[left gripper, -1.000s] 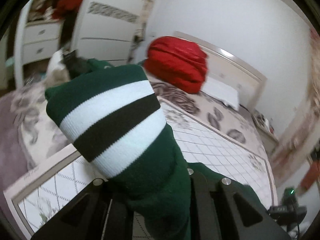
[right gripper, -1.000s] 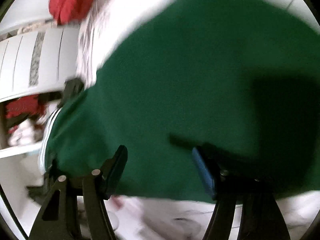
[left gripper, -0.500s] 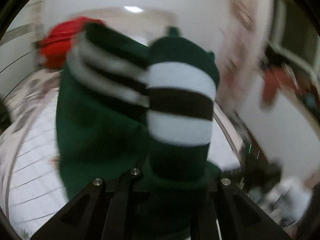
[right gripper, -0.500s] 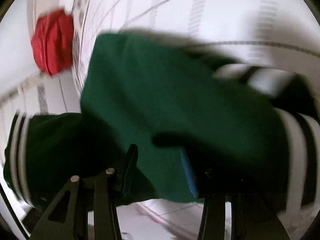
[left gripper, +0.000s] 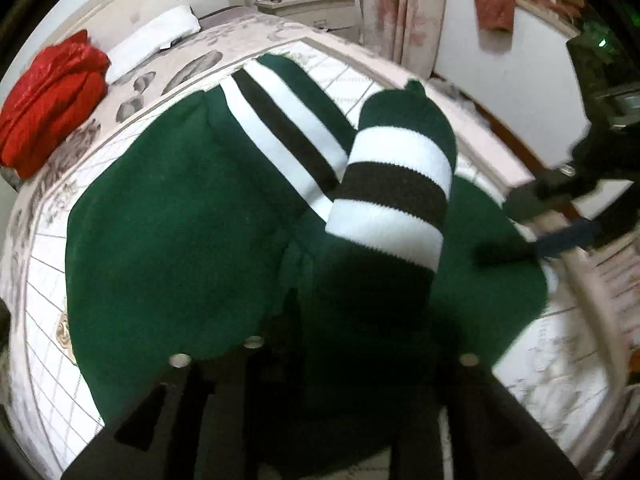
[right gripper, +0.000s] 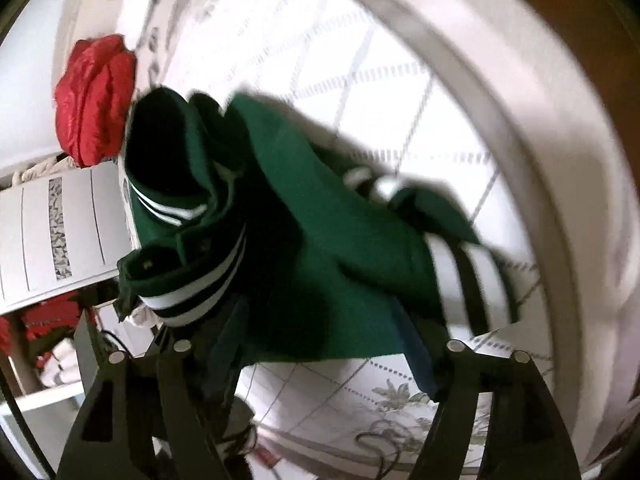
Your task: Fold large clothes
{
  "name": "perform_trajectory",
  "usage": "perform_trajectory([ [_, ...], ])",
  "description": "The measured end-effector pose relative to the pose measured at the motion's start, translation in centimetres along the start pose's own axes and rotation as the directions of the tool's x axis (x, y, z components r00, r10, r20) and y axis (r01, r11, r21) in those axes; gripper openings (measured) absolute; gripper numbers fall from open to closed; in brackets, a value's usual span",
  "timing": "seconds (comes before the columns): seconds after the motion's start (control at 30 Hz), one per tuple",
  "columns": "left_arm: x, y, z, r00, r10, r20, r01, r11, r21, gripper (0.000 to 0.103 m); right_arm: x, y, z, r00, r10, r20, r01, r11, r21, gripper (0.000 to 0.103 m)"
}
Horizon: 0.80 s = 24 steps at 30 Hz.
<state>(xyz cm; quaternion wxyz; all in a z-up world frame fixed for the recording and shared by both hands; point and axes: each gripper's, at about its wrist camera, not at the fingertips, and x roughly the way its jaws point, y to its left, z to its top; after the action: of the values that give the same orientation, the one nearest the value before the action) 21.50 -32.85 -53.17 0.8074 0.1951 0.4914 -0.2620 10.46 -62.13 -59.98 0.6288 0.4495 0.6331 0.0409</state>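
Observation:
A dark green sweater [left gripper: 180, 232] with white and black striped cuffs lies bunched on the bed [left gripper: 44, 292]. One striped sleeve [left gripper: 396, 192] reaches forward over the sweater's body from between the fingers of my left gripper [left gripper: 360, 344]. Its jaws are opening, and the dark cloth hides the pads. My right gripper [left gripper: 560, 236] shows at the sweater's right edge. In the right wrist view the sweater [right gripper: 320, 248] is rumpled, its near hem lying between the blue pads [right gripper: 420, 360] of my right gripper [right gripper: 324, 348]. Those jaws are opening wide and do not press the cloth.
A red bundle [left gripper: 52, 104] and a white pillow [left gripper: 156, 36] lie at the head of the bed. A nightstand [left gripper: 308, 4] and curtains stand beyond. The curved bed frame [right gripper: 480, 128] runs along the right. A white wardrobe [right gripper: 52, 236] stands at the left.
My left gripper has swung down over the bed and rolled, laying the striped sleeve across the sweater, and its jaws have widened. My right gripper has drawn back to the hem; its jaws narrowed, then spread.

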Motion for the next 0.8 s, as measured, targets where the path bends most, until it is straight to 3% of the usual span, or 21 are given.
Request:
perform_trajectory([
  [0.03, -0.7, 0.1, 0.0, 1.000, -0.025, 0.001, 0.025, 0.999, -0.020, 0.054, -0.9, 0.1, 0.3, 0.999, -0.014, 0.029, 0.015, 1.000, -0.010, 0.076],
  [0.1, -2.4, 0.8, -1.1, 0.998, -0.061, 0.034, 0.063, 0.997, -0.047, 0.081, -1.2, 1.1, 1.5, 0.994, -0.081, 0.072, 0.083, 0.996, -0.026, 0.081],
  [0.13, -3.0, 1.0, -1.1, 0.995, -0.086, 0.047, 0.088, 0.995, -0.056, 0.084, -1.3, 1.7, 3.3, 0.992, -0.101, 0.074, 0.103, 0.994, -0.025, 0.081],
  [0.23, -4.9, 2.1, -1.7, 0.990, -0.130, 0.059, 0.136, 0.984, -0.113, 0.084, 1.0, -0.1, 5.5, 0.997, -0.076, -0.002, 0.076, 0.997, 0.007, 0.079],
  [0.27, -5.4, 2.7, -1.9, 0.988, -0.142, 0.061, 0.149, 0.979, -0.141, 0.084, 2.3, -0.9, 5.1, 0.997, -0.071, -0.028, 0.071, 0.998, 0.000, 0.067],
  [0.3, -6.1, 3.6, -2.4, 0.986, -0.150, 0.067, 0.160, 0.971, -0.179, 0.084, 3.9, -0.7, 5.0, 0.994, -0.101, -0.048, 0.100, 0.995, -0.021, 0.063],
  [0.33, -6.8, 4.8, -3.0, 0.987, -0.144, 0.071, 0.157, 0.962, -0.224, 0.084, 4.8, 0.0, 4.7, 0.988, -0.151, -0.032, 0.149, 0.987, -0.052, 0.064],
  [0.4, -7.8, 7.1, -4.1, 0.989, -0.134, 0.067, 0.148, 0.943, -0.298, 0.084, 5.5, 1.2, 4.2, 0.989, -0.140, -0.042, 0.136, 0.987, -0.081, 0.064],
  [0.5, -8.4, 11.7, -6.3, 0.996, -0.077, 0.045, 0.089, 0.904, -0.418, 0.084, 7.7, 3.1, 3.8, 0.991, -0.015, -0.136, 0.003, 0.996, -0.088, 0.064],
  [0.6, -8.1, 15.7, -8.2, 1.000, -0.005, -0.023, -0.007, 0.875, -0.484, 0.084, 10.2, 5.2, 3.0, 0.971, -0.020, -0.237, -0.006, 0.994, -0.110, 0.060],
  [0.63, -8.0, 16.6, -8.8, 0.999, 0.008, -0.041, -0.028, 0.868, -0.496, 0.084, 9.9, 5.3, 2.9, 0.974, -0.029, -0.224, 0.007, 0.995, -0.098, 0.060],
  [0.7, -8.2, 18.5, -9.5, 0.996, 0.053, -0.070, -0.082, 0.849, -0.521, 0.084, 6.7, 5.8, 2.3, 0.992, -0.082, -0.095, 0.076, 0.995, -0.067, 0.061],
  [0.8, -8.3, 20.5, -9.7, 0.994, 0.090, -0.069, -0.113, 0.825, -0.553, 0.084, 2.3, 8.0, 0.6, 0.999, -0.027, 0.045, 0.030, 0.996, -0.089, 0.065],
])
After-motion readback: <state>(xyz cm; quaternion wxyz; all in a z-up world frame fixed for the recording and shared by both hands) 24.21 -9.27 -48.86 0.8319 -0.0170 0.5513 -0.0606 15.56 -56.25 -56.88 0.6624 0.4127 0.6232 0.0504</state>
